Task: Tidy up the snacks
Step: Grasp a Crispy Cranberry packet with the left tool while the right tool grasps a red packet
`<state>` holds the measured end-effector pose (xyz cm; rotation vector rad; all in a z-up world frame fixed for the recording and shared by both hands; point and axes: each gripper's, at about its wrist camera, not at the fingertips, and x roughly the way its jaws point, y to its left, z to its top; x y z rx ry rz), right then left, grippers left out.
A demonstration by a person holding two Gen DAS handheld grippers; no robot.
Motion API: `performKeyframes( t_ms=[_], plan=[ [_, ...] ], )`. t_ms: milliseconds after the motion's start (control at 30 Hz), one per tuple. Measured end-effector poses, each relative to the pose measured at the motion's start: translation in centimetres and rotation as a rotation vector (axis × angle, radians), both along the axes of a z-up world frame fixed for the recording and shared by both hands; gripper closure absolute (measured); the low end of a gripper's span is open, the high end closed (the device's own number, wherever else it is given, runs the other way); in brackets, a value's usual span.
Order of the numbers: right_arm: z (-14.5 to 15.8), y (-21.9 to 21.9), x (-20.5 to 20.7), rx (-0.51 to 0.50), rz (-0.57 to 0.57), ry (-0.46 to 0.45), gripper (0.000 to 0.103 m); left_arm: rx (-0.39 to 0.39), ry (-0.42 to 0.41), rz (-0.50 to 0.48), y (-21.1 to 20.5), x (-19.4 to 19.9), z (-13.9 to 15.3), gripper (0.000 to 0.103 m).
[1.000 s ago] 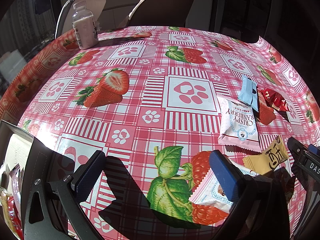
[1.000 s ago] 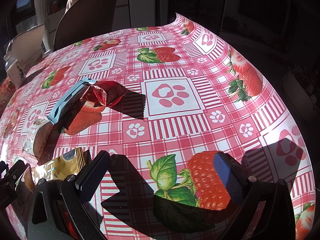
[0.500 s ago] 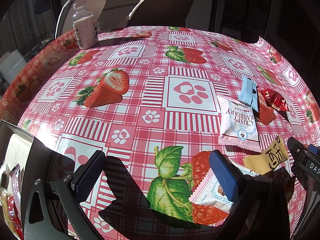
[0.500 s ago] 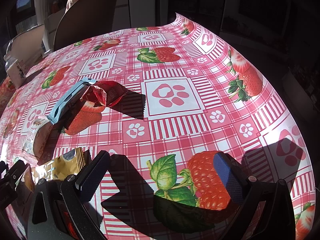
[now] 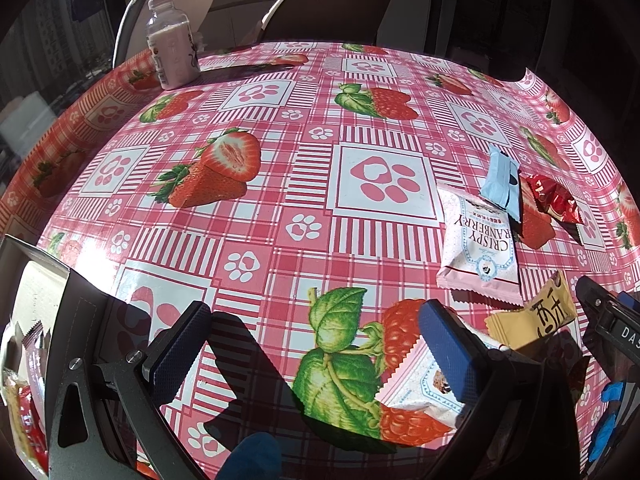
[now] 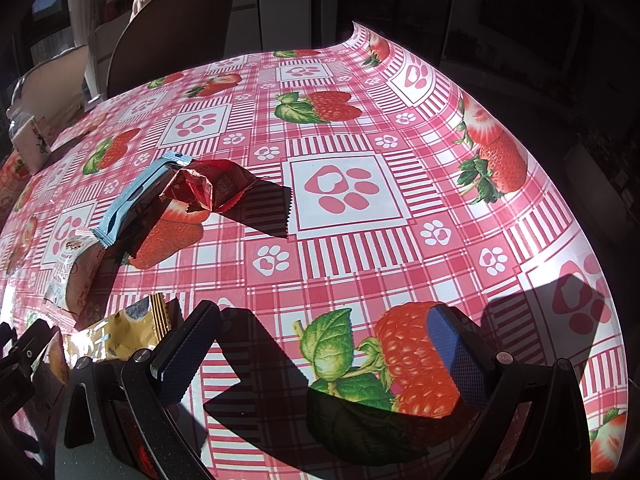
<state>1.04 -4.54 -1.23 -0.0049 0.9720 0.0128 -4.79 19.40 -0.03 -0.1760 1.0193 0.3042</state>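
Two hand-held grippers hover low over a desk (image 5: 248, 256) covered in a pink-and-white checked oilcloth printed with strawberries and paw prints, in hard sunlight. The left hand-held gripper (image 5: 316, 344) has its blue-padded fingers spread wide apart, nothing between them; at its 9 o'clock stands an open cardboard box (image 5: 30, 300) with wrapped snacks inside. A clear plastic bottle of pale pink drink (image 5: 172, 46) stands upright at 11 o'clock on the far edge of the desk, before two chair backs. At the left gripper's 3 o'clock lies a white-and-pink sachet (image 5: 424, 392), partly under its right finger; beyond it, at 1 to 2 o'clock, a pale pink "Crispy Cranberry" packet (image 5: 478, 246), a flat yellow wrapper with dark lettering (image 5: 536, 318), a light blue stick packet (image 5: 502, 182) and a crumpled red foil wrapper (image 5: 552, 198) sit close together. The right hand-held gripper (image 6: 324, 344) is likewise spread open and empty above a printed raspberry; from its camera the snacks lie at 9 to 11 o'clock, the blue stick packet (image 6: 134, 198) touching the red wrapper (image 6: 208, 188).
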Motion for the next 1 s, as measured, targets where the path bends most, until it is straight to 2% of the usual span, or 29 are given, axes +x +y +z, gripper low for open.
performKeyframes(
  t_ms=[100,200,300,400,467,567,667,800,1000],
  plan=[
    [0.3,-0.1,2.2,0.000,0.030,0.152,0.000,-0.040,0.112,-0.011,0.4,1.4,0.1,0.000],
    [0.2,-0.3,3.7,-0.006,0.078,0.250,0.000,-0.106,0.244,-0.031,0.8,2.1,0.3,0.000],
    [0.1,-0.2,4.4,-0.019,0.123,0.314,0.000,-0.204,0.277,-0.027,1.0,1.4,1.2,0.000],
    [0.0,-0.1,5.2,-0.013,0.145,0.411,0.000,-0.172,0.299,-0.047,0.3,0.8,2.3,0.000],
    [0.3,-0.4,5.5,0.037,0.132,0.455,0.000,-0.147,0.319,-0.078,-0.3,1.6,2.8,0.000],
    [1.1,0.0,6.6,0.039,0.145,0.462,0.000,-0.167,0.273,-0.083,-0.8,3.9,4.3,0.000],
    [2.3,1.8,8.1,-0.024,0.258,0.418,0.000,-0.163,0.235,-0.109,-1.9,6.7,5.0,0.000],
    [2.9,3.5,10.1,-0.088,0.359,0.376,0.000,-0.158,0.304,-0.191,-4.0,9.8,2.8,0.000],
    [3.1,6.7,13.5,-0.112,0.477,0.341,0.000,-0.122,0.368,-0.172,-4.4,11.3,0.1,0.000]
  ],
)
